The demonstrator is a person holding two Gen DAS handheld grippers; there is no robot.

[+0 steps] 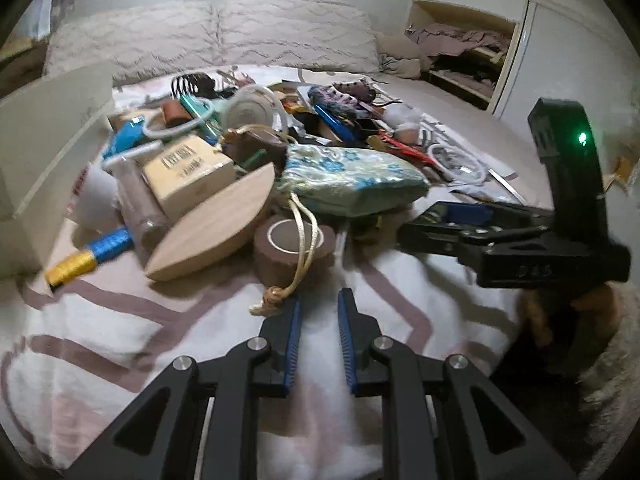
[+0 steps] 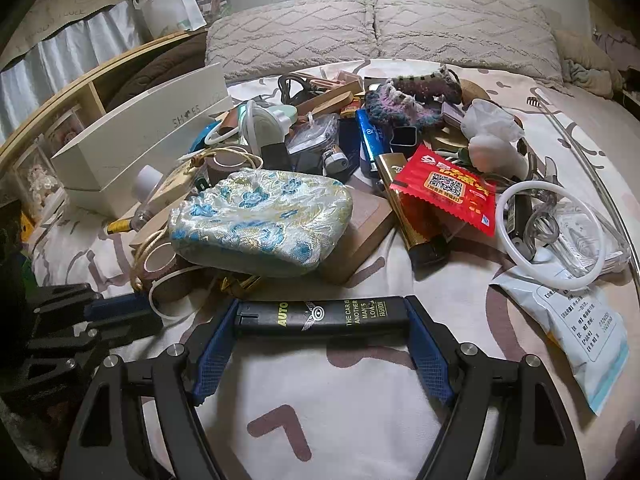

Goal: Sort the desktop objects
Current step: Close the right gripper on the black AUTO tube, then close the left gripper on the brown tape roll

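A jumbled pile of small objects lies on a pink-patterned bed cover. My right gripper (image 2: 322, 320) is shut on a black lighter (image 2: 320, 316) with "AUTO" lettering, held crosswise between both blue pads just above the cover. From the left wrist view that right gripper (image 1: 432, 224) reaches in from the right. My left gripper (image 1: 320, 300) is shut with nothing between its fingers, low over the cover. A knotted cream cord (image 1: 274, 296) lies just ahead of its left fingertip, trailing from a floral brocade pouch (image 1: 352, 176) (image 2: 260, 220). The left gripper (image 2: 156, 312) shows at the lower left of the right wrist view.
A white shoe box (image 2: 140, 140) stands open at the pile's left. Near me lie a brown tape roll (image 1: 294, 248), a wooden oval piece (image 1: 216, 228), a blue and yellow thread spool (image 1: 88, 256), a red packet (image 2: 444, 192), a white ring (image 2: 552, 232) and a white sachet (image 2: 584, 332). Pillows line the far edge.
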